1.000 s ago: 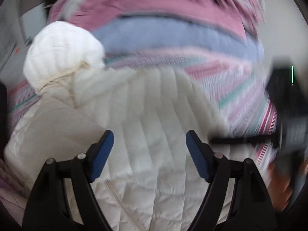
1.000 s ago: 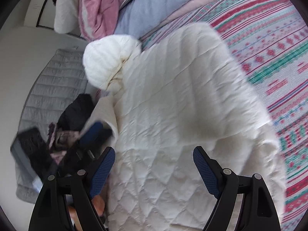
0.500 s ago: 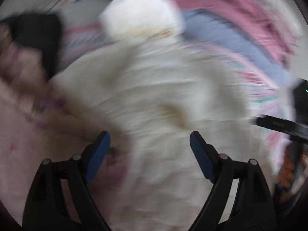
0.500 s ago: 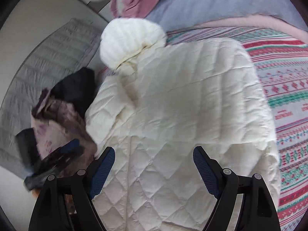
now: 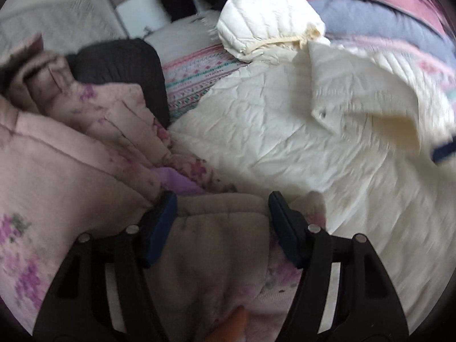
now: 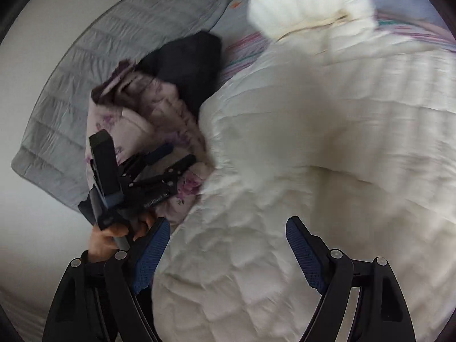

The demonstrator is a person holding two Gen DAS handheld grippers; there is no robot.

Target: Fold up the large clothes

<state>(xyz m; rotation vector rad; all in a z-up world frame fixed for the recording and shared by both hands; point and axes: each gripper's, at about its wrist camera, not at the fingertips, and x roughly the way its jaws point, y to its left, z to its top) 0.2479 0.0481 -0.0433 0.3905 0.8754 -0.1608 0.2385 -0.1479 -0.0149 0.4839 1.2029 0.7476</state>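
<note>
A white quilted hooded jacket (image 5: 313, 131) lies spread on the bed, its hood (image 5: 268, 28) at the far end; it also fills the right wrist view (image 6: 313, 156). My left gripper (image 5: 222, 219) is open, low over a pink floral padded garment (image 5: 71, 156) at the jacket's left edge. It shows in the right wrist view (image 6: 171, 156), held in a hand. My right gripper (image 6: 225, 250) is open and empty above the jacket's lower part.
A black garment (image 5: 125, 65) lies behind the pink one. The bed has a striped patterned cover (image 5: 196, 77) and pink and blue bedding (image 5: 370, 14) at its head. A grey quilted mat (image 6: 85, 85) lies on the floor to the left.
My left gripper has swung left off the white jacket to the pink floral garment. My right gripper has shifted left and lower over the jacket. Both stayed open.
</note>
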